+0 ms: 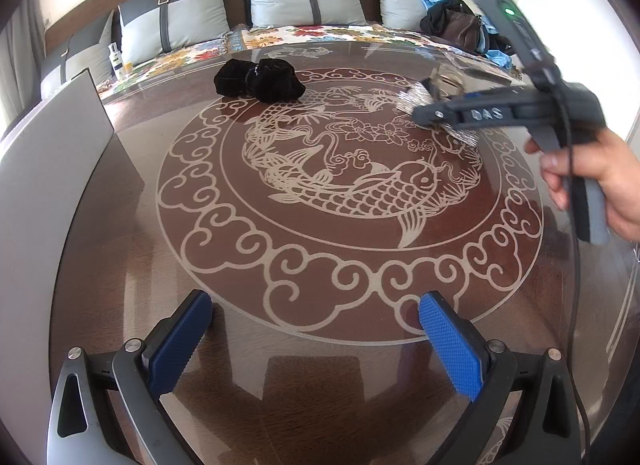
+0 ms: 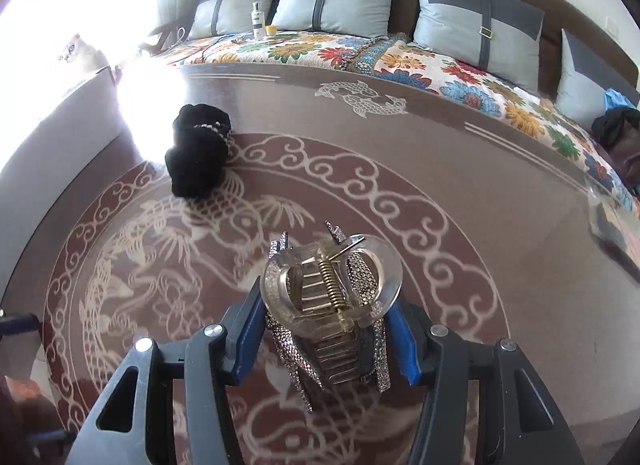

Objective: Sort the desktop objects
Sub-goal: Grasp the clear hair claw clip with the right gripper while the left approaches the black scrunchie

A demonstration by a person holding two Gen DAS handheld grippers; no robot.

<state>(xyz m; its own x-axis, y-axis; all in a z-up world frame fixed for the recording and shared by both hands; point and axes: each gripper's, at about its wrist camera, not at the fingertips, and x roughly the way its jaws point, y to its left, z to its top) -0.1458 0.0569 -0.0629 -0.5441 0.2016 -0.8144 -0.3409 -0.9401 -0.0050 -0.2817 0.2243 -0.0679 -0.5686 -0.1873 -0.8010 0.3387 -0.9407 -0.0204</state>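
Observation:
A clear hair claw clip point(image 2: 332, 285) with rhinestone strips sits between the blue pads of my right gripper point(image 2: 324, 305), which is shut on it. From the left wrist view the right gripper point(image 1: 426, 99) hovers over the table's far right, with the glittery clip point(image 1: 464, 133) held above the glass. A black velvet scrunchie bundle point(image 1: 260, 79) lies on the far left part of the round table point(image 1: 120, 225); it also shows as the dark lump point(image 2: 198, 153). My left gripper point(image 1: 314, 329) stands open over the near edge, nothing between its pads.
A grey board point(image 1: 52, 153) stands at the table's left edge. A clear plastic container point(image 2: 608, 217) sits at the right rim. Behind the table is a sofa with cushions, a white bottle point(image 1: 116, 59), a dark bag point(image 1: 456, 25) and a white cat point(image 2: 76, 51).

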